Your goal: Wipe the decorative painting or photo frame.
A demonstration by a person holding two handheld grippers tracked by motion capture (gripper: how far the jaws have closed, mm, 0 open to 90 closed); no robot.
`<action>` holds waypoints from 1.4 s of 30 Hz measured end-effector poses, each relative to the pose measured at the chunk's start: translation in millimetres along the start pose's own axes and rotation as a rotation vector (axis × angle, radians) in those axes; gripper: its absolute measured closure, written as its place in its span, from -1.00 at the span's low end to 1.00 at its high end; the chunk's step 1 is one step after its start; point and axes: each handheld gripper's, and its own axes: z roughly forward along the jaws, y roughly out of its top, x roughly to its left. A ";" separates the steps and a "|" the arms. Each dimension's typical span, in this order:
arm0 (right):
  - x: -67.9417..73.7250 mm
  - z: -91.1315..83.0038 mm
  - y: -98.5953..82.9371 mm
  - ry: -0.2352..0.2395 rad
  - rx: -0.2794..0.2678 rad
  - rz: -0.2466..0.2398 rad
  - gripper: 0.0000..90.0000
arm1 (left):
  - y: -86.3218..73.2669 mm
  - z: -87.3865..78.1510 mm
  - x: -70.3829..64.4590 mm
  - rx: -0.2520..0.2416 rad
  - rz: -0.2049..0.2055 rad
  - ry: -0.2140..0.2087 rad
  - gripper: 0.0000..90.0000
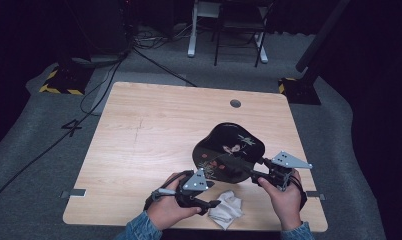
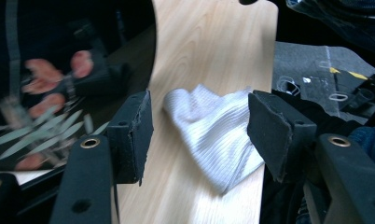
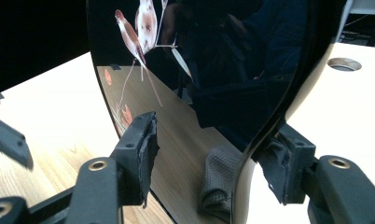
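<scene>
black painted tray (image 1: 229,150) between both grippers; white cloth (image 1: 225,207) beside

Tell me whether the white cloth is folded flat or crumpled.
Crumpled. The cloth lies in a loose, bunched heap on the table near its front edge, with raised folds showing between the left gripper's open jaws.

- The left hand (image 1: 166,207) enters from six o'clock in a denim sleeve, wrapped around the left gripper (image 1: 214,204); its jaws point toward three o'clock and stand well apart
- The right hand (image 1: 285,200) grips the right gripper (image 1: 255,176), aimed toward nine o'clock; its jaws look parted, though contact at the right pad is unclear
</scene>
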 end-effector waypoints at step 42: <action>-1.7 -0.1 -8.0 0.011 0.030 0.024 -0.06 | -30.4 79.6 -10.0 0.126 0.064 0.036 0.22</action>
